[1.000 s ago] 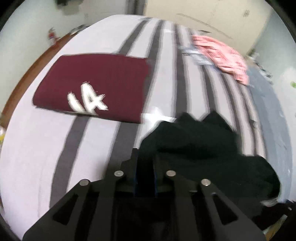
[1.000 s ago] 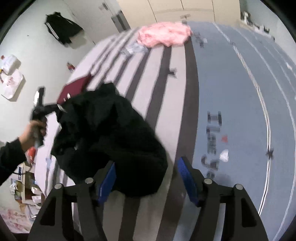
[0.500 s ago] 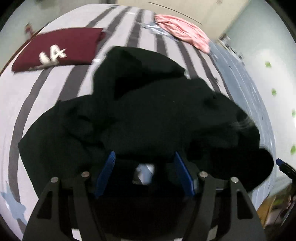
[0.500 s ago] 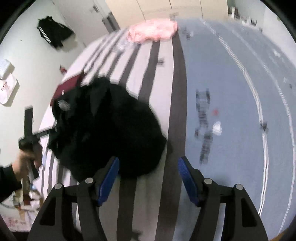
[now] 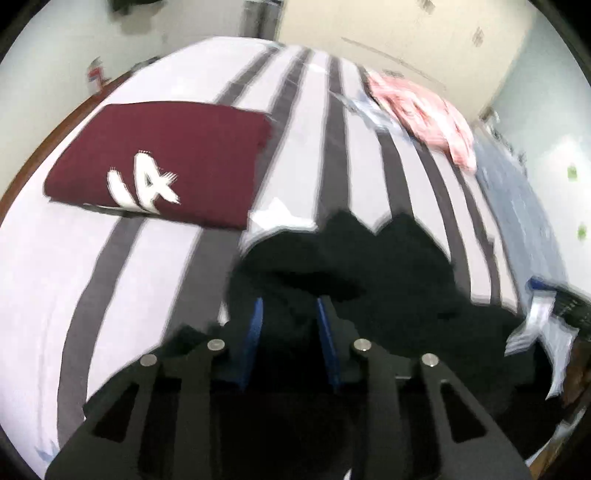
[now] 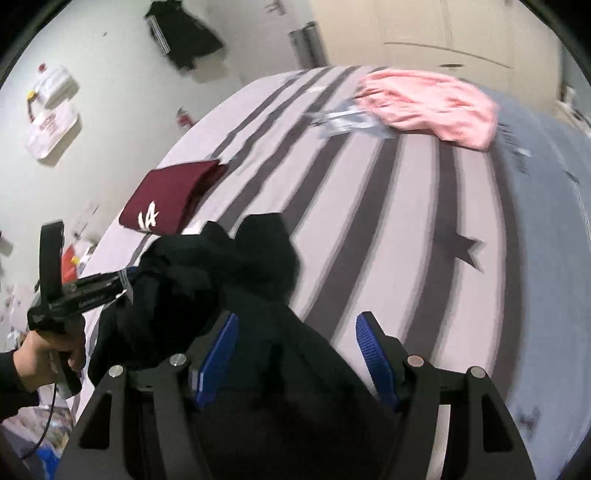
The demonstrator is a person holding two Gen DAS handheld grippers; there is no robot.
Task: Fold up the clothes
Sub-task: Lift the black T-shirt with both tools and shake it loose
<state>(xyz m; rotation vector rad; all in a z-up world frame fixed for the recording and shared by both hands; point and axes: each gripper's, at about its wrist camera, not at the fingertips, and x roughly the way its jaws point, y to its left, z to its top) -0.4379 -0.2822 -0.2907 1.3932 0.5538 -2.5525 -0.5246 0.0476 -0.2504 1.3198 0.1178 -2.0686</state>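
Black garment (image 5: 369,280) bunched between closing left gripper (image 5: 290,306) fingers, striped bedspread (image 5: 155,266) beyond.

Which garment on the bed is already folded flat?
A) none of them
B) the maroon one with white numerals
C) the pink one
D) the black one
B: the maroon garment lies as a neat flat rectangle on the striped bed, while the black garment is bunched by the grippers and the pink garment lies crumpled at the far end.

Striped bed (image 5: 155,258), cream wardrobe (image 6: 424,33)
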